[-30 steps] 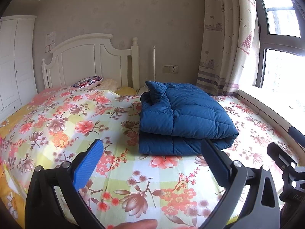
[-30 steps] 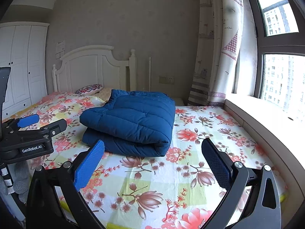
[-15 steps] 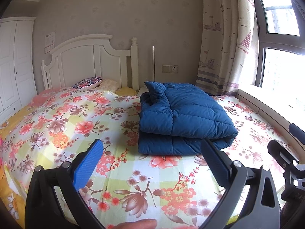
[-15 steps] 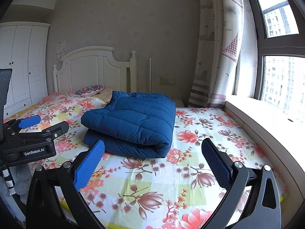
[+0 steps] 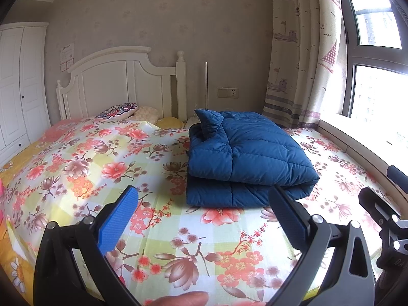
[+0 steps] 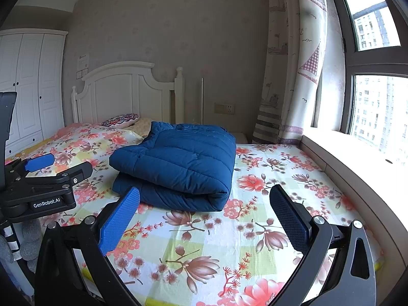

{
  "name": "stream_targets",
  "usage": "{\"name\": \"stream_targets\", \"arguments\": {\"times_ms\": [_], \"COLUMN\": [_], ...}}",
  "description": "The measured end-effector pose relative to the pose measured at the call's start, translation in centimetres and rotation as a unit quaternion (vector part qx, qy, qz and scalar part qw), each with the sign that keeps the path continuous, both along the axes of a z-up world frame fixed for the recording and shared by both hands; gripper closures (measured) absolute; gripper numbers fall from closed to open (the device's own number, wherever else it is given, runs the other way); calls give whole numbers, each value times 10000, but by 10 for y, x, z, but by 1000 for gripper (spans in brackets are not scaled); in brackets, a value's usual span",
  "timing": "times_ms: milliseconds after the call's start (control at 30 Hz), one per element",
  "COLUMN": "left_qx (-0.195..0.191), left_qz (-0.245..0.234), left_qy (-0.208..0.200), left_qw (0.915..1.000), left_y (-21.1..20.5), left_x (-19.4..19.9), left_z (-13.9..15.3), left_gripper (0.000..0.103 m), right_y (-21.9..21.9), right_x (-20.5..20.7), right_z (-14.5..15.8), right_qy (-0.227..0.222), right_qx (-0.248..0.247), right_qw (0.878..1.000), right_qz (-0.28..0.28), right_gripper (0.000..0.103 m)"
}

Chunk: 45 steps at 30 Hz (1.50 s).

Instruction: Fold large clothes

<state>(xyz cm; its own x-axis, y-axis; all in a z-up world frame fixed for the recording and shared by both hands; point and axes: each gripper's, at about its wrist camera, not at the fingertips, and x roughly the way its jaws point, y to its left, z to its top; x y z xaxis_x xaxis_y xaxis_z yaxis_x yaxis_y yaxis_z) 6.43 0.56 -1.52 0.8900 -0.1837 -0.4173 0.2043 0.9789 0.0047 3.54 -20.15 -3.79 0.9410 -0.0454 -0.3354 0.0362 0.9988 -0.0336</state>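
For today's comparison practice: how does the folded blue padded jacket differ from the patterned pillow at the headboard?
The blue padded jacket is plain dark blue; the patterned pillow is multicoloured. The jacket looks far bulkier, folded into stacked layers; the pillow looks small and flat. The jacket sits mid-bed, the pillow against the white headboard. Both rest on the floral bedspread.

Folded blue jacket (image 6: 178, 163), R claw (image 6: 204, 219) agape

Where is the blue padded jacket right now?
The blue jacket lies folded on the flowered bedspread, on the window side of the bed, just beyond the open fingers of both grippers and touching neither.
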Motion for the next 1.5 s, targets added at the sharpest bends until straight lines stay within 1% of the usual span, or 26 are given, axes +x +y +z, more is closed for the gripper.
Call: {"name": "stream_targets", "arguments": {"times_ms": [1133,1500], "left_qx": [9,46], "left_qz": [-5,-30], "left_qy": [18,-83], "left_qw": [10000,10000], "left_y": [1,2], "left_x": [-1,-5], "left_z": [-1,-2], "left_gripper": [2,2], "right_y": [2,3], "right_x": [1,0], "right_z": [-1,-2], "right_qy": [18,27], "right_qx": [23,13], "right_qw": [10000,10000], "right_qz": [17,38], "right_gripper": [5,5]}}
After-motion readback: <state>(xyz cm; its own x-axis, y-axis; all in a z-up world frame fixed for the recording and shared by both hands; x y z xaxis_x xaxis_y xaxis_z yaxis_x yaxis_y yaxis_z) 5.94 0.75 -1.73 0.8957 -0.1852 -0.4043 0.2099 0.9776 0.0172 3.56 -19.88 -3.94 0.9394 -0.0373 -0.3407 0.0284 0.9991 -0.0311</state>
